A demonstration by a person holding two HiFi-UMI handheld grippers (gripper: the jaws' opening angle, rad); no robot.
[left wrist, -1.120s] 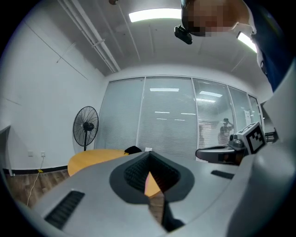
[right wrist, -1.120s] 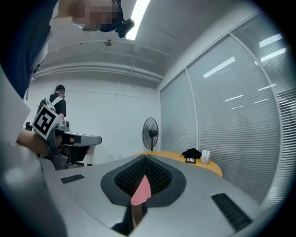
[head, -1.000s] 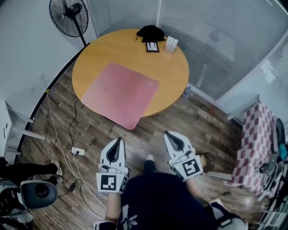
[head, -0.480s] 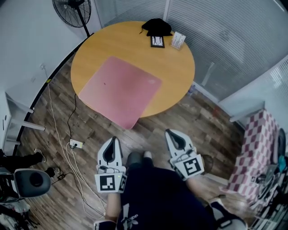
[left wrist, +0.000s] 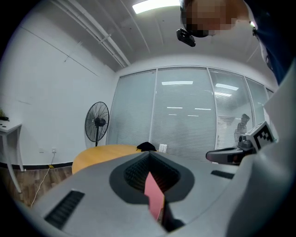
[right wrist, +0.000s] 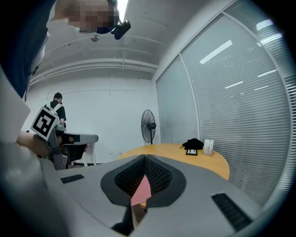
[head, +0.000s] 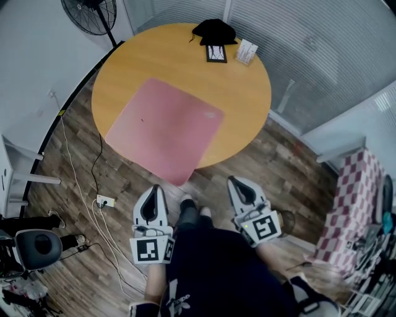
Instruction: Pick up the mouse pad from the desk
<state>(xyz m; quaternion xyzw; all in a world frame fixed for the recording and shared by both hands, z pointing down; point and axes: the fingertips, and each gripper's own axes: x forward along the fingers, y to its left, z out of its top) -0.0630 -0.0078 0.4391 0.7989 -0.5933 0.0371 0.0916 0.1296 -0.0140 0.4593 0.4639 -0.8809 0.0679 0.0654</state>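
Observation:
A large pink mouse pad [head: 164, 127] lies flat on the round wooden table [head: 241, 86], and its near corner hangs over the table's front edge. My left gripper [head: 154, 187] and right gripper [head: 232, 180] are held side by side over the wood floor, short of the table, and point at it. Both are shut with nothing in them. In the left gripper view the shut left gripper [left wrist: 149, 155] shows only a sliver of the pink mouse pad [left wrist: 154, 194] through the slit. The right gripper [right wrist: 144, 157] shows the same sliver of mouse pad [right wrist: 141, 190].
At the table's far side lie a black cloth item [head: 213, 30], a dark-framed card [head: 216, 53] and a white card stand [head: 247, 52]. A standing fan [head: 90, 11] is at the back left. Cables and a power strip [head: 104, 201] trail on the floor at left. A checked cloth [head: 349, 204] hangs at right.
Both grippers and the person's body have moved forward toward the table. The table and mouse pad now sit closer and lower in the head view. The jaws stayed shut.

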